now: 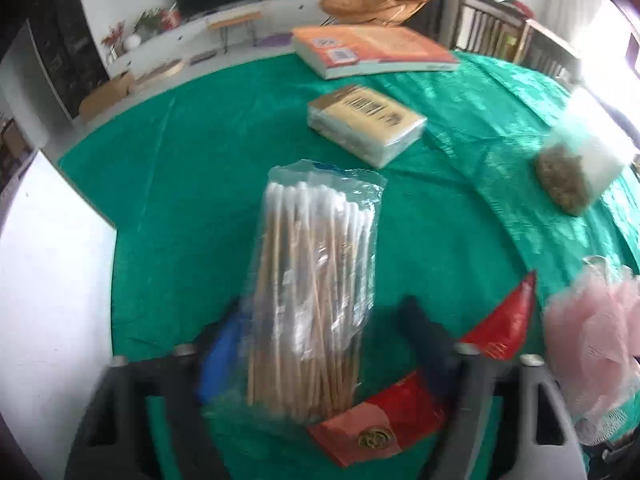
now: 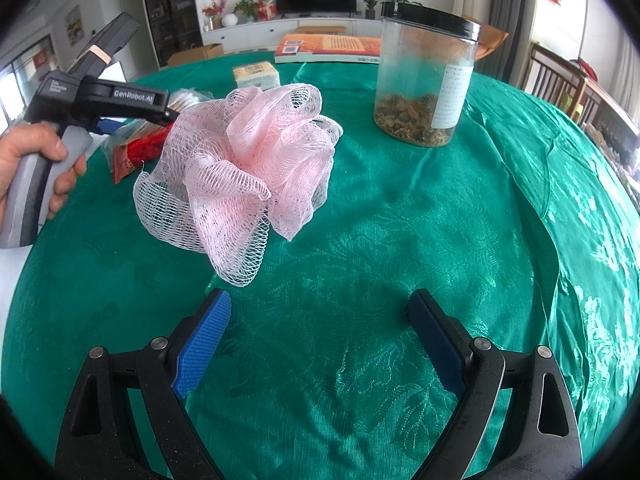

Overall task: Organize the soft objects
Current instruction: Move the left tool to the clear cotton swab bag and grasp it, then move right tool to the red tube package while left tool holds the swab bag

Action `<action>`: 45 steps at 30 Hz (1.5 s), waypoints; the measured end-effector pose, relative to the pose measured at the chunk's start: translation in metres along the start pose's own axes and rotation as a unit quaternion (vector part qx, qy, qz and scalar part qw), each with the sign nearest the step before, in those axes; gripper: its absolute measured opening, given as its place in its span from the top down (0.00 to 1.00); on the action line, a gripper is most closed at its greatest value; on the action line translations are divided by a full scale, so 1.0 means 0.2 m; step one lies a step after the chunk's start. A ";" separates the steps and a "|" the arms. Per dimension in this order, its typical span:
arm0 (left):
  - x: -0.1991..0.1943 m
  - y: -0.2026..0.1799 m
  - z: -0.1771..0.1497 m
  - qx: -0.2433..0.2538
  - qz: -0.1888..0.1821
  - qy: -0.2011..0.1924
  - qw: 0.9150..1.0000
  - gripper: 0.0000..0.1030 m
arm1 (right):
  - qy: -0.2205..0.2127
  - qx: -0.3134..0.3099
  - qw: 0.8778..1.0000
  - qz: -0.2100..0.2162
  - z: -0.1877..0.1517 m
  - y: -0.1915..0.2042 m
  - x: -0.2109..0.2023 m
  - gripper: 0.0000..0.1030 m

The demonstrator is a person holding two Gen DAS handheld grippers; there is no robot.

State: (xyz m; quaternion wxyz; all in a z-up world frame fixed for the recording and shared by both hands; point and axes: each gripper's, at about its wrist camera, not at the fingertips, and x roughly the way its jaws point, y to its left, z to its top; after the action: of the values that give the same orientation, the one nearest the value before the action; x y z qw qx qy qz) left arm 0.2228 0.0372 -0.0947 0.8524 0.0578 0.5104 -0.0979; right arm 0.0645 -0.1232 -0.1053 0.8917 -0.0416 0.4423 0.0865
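Note:
A clear bag of cotton swabs [image 1: 316, 292] lies between the fingers of my left gripper [image 1: 320, 344], whose jaws stand apart around it; no pad visibly presses it. Red packets [image 1: 376, 420] lie under and beside it. A pink mesh bath pouf [image 2: 244, 168] sits on the green tablecloth [image 2: 400, 240], at the right edge of the left wrist view [image 1: 592, 344]. My right gripper [image 2: 320, 340] is open and empty, just short of the pouf. The left gripper body [image 2: 96, 96] shows in a hand to the pouf's left.
A tissue pack [image 1: 364, 124] and an orange book [image 1: 372, 50] lie further back. A clear jar with a black lid and dried herbs [image 2: 424, 76] stands at the back right. The table edge [image 1: 88, 200] runs along the left, chairs [image 2: 568, 80] at the right.

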 end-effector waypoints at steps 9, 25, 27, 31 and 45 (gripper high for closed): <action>-0.41 0.01 -0.71 -0.172 -0.004 -0.007 0.985 0.71 | 0.000 0.001 1.000 -0.001 0.00 0.00 0.00 0.10; -0.34 -0.02 -0.80 -0.095 0.055 -0.061 0.992 0.00 | 0.000 0.006 1.000 -0.005 0.00 -0.01 0.00 0.10; -0.34 -0.02 -0.80 -0.095 0.056 -0.061 0.992 0.00 | 0.000 0.006 1.000 -0.005 0.00 -0.01 0.00 0.10; -0.34 -0.02 -0.80 -0.095 0.056 -0.062 0.992 0.00 | 0.000 0.006 1.000 -0.005 0.00 -0.01 0.00 0.10; -0.34 -0.02 -0.80 -0.095 0.056 -0.064 0.992 0.00 | 0.000 0.006 1.000 -0.005 0.00 -0.01 0.00 0.10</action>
State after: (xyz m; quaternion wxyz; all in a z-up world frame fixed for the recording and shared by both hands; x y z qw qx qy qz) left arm 0.0537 0.0721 -0.1101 0.8892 -0.0011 0.4575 -0.0043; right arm 0.0647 -0.1248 -0.1059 0.8924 -0.0385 0.4425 0.0796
